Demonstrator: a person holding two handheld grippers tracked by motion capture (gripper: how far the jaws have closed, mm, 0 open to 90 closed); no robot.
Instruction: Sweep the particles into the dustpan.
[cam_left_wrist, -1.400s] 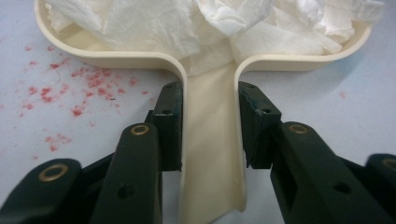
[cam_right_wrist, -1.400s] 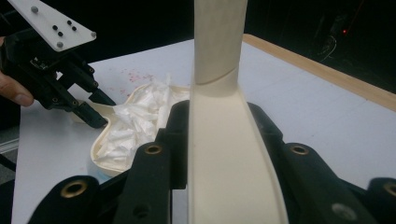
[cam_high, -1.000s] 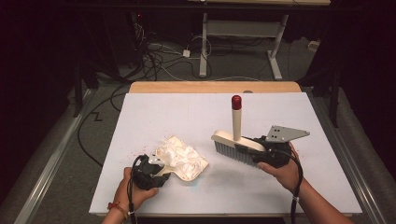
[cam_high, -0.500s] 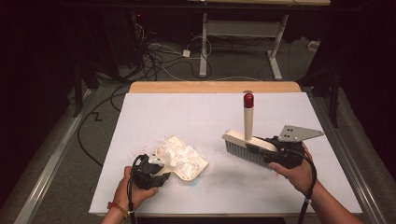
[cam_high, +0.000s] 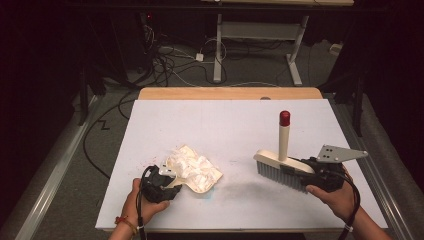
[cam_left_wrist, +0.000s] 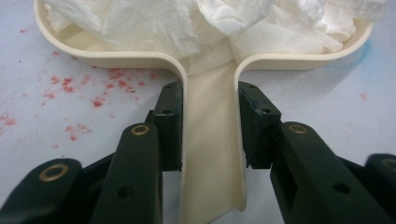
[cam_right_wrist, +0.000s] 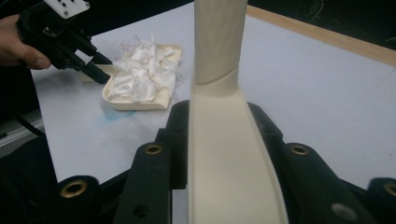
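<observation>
1. The left claw (cam_left_wrist: 205, 126) was clamped on the handle of one cream dustpan (cam_high: 200, 182), which lay flat on the bench (cam_high: 240, 125).
2. The right claw (cam_right_wrist: 224, 140) was clamped on one cream brush (cam_high: 282, 167), well apart to the dustpan's right, handle upright.
3. Both tools looked stiff, light plastic, best gripped by their handles.
4. The paper scraps (cam_left_wrist: 187, 23) heaped in the pan looked soft and easily scattered.
5. Red crumbs (cam_left_wrist: 93, 93) dotted the bench.

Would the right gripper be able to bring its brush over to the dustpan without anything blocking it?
Probably yes. The right gripper is shut on the brush, and bare white table lies between it and the dustpan, which the left gripper holds by its handle with crumpled paper inside.
</observation>
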